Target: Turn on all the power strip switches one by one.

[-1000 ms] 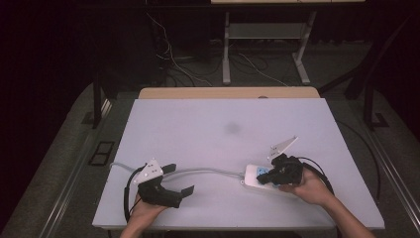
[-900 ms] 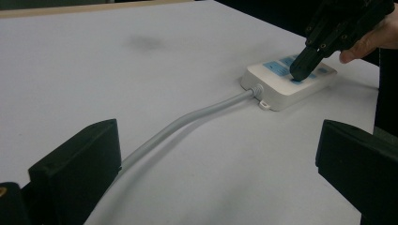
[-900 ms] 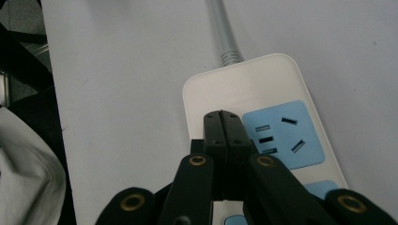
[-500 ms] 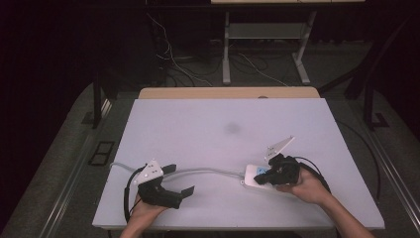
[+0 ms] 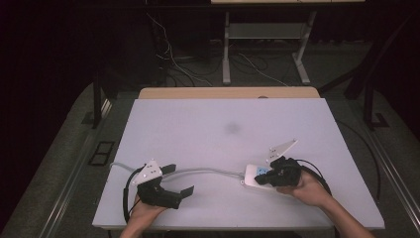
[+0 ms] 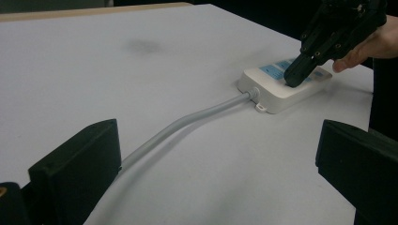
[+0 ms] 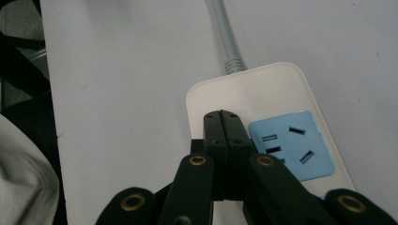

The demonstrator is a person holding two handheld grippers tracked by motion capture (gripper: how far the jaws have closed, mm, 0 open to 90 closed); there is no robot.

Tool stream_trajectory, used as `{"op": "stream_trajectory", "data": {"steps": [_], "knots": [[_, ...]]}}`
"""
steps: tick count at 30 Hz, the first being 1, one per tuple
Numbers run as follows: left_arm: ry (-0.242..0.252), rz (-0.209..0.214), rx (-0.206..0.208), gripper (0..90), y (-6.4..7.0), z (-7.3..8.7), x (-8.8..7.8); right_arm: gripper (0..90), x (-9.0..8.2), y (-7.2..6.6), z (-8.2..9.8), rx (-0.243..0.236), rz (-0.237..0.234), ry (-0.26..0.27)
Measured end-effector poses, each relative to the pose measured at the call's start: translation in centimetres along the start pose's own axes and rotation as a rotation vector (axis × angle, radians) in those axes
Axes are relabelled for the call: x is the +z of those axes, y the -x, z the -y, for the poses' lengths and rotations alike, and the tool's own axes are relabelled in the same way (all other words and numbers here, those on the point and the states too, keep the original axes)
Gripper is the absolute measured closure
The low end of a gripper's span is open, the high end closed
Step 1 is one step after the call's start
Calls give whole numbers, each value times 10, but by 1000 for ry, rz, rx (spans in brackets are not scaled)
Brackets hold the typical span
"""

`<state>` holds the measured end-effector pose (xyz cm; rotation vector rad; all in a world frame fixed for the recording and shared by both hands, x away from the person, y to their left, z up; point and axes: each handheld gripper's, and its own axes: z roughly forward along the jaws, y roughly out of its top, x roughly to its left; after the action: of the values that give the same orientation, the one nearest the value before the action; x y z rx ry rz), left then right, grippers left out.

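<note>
2 grippers are working over a white counter [image 5: 198, 129] on which a white power strip [image 5: 251, 177] is lying near the person's right side, its grey cord [image 5: 208, 171] running leftward across the surface toward the left gripper [image 5: 173, 181]. The right gripper [image 5: 261, 177] is sitting with its fingers [image 7: 224, 136] clenched flat together with nothing between them, their tips resting on the strip's top face just beside the blue socket panel [image 7: 292, 145]; in the left gripper view the same black tips are touching the strip [image 6: 281, 86] at its blue area. The left gripper is resting near the counter's front edge, well apart from the strip, with its fingers [image 6: 77, 161] released and standing wide, and the cord [image 6: 187, 124] is passing toward the gap between them without touching either pad that I can tell. A faint grey smudge [image 5: 232, 128] is marking the middle of the counter. Beyond the far edge, a light wooden board [image 5: 228, 92], a tangle of cables [image 5: 173, 59] on the floor and the legs of a metal stand [image 5: 227, 49] are showing in the dark. Nothing is lying between the 2 grippers except the cord.
</note>
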<state>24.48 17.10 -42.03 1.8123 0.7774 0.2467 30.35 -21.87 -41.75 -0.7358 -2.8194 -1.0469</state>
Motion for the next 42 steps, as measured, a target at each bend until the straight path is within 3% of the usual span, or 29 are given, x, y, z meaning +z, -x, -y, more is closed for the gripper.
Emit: {"op": "stream_trajectory", "data": {"steps": [10,21,23,31,34,36,37,38,42], "knots": [[-8,0,-2,0,-1,1,2,900,-4,2,-1,21,-10,0],[-6,3,-1,0,-1,0,2,897,-32,15,2,82,24,92],[-5,2,-2,0,-1,0,2,863,-37,16,3,93,38,105],[2,6,-4,0,0,0,1,521,-55,16,11,156,117,157],[2,7,-4,0,0,0,1,304,-61,15,17,206,153,182],[4,7,-5,0,1,0,1,118,-64,16,21,220,144,193],[4,7,-5,0,1,0,1,99,-66,15,24,233,158,203],[4,7,-6,0,1,0,1,15,-68,15,26,244,153,210],[7,8,-7,0,1,0,0,0,-73,11,35,281,170,234]]}}
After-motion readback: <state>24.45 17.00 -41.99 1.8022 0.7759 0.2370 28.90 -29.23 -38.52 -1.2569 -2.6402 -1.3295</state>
